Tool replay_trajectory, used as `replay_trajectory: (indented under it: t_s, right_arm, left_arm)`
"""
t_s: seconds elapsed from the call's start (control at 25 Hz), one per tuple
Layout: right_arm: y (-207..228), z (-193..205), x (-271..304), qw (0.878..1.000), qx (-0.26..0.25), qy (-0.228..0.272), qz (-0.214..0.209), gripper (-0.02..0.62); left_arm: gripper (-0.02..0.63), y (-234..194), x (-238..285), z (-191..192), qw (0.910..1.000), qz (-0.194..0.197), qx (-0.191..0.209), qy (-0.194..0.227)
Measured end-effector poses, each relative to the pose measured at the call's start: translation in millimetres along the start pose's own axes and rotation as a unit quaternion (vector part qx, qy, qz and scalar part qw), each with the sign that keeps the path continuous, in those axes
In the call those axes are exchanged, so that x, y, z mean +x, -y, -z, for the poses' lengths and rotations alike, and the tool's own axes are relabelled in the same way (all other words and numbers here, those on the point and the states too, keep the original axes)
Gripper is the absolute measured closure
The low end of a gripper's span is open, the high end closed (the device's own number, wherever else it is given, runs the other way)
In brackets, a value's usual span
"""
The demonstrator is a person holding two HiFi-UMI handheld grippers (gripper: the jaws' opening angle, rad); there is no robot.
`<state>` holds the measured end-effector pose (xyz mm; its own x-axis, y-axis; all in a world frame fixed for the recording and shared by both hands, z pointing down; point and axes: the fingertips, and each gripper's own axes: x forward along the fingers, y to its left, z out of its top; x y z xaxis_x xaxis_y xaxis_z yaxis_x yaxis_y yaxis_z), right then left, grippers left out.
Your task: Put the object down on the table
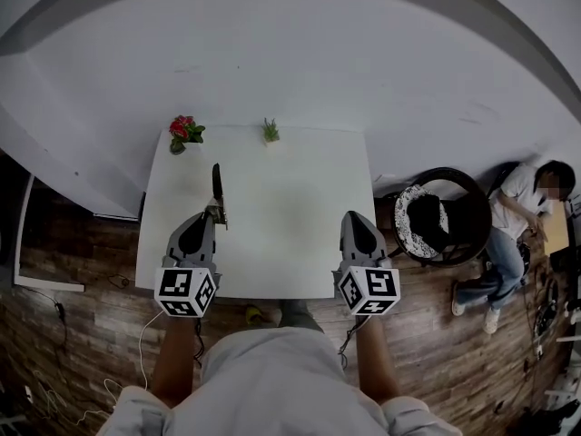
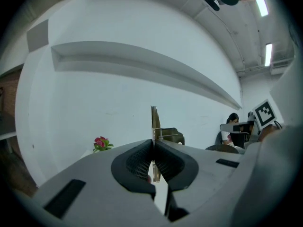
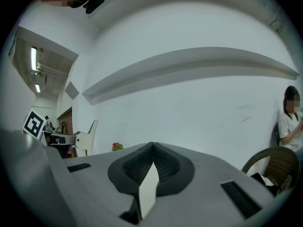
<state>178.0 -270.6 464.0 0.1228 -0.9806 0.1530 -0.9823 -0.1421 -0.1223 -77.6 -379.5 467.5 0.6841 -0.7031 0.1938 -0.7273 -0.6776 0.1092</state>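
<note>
The left gripper [image 1: 218,214] is clamped on one end of a knife [image 1: 216,182], its jaws pinched almost together on the thin stock. The rest of the dark knife sticks out ahead of the tips, over the left half of the white table [image 1: 300,252]. In the left gripper view the knife appears edge-on, rising between the pads with the wall behind it, so it seems to be carried above the tabletop rather than resting on it (how high, the views don't show). The right gripper [image 1: 356,216] hangs over the right half of the table with its jaws shut on nothing. The put-down is not yet done, and the main risk I see is letting go too soon: if released in the air, the knife would drop, bounce or skid, and the table's left edge is not far off. Held by one end only, it could also pivot in the pads and strike tip first if the gripper tilts down. A red flower [image 1: 184,132] and a small plant [image 1: 270,132] stand at the far edge, well apart from the knife.
</note>
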Motion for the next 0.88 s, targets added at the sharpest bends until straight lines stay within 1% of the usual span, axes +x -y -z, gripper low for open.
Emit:
replay_trajectory:
  t_s: [0.12,0.4,0.64,0.76,0.88]
  right_arm:
    - [4,0,-3,1.0,0.002,0.0,0.007,0.588]
    - [14,-4,-4,1.0,0.003,0.003,0.014,0.588]
    - [11,-6,2,1.0,0.002,0.004,0.008,0.588]
    - [12,-6,4,1.0,0.002,0.002,0.007,0.588]
    - [15,-7,5,1.0,0.002,0.002,0.008,0.588]
  left_arm:
    - [0.586,4,4,0,0.9999,0.008,0.011,-0.004]
    - [0.586,2,14,4,0.9989,0.005,0.042,-0.022]
    - [0.586,-3,19,9,0.9947,-0.001,0.094,-0.041]
    - [0.586,-5,22,14,0.9901,-0.005,0.13,-0.052]
    - [0.586,-7,26,18,0.9862,-0.006,0.155,-0.058]
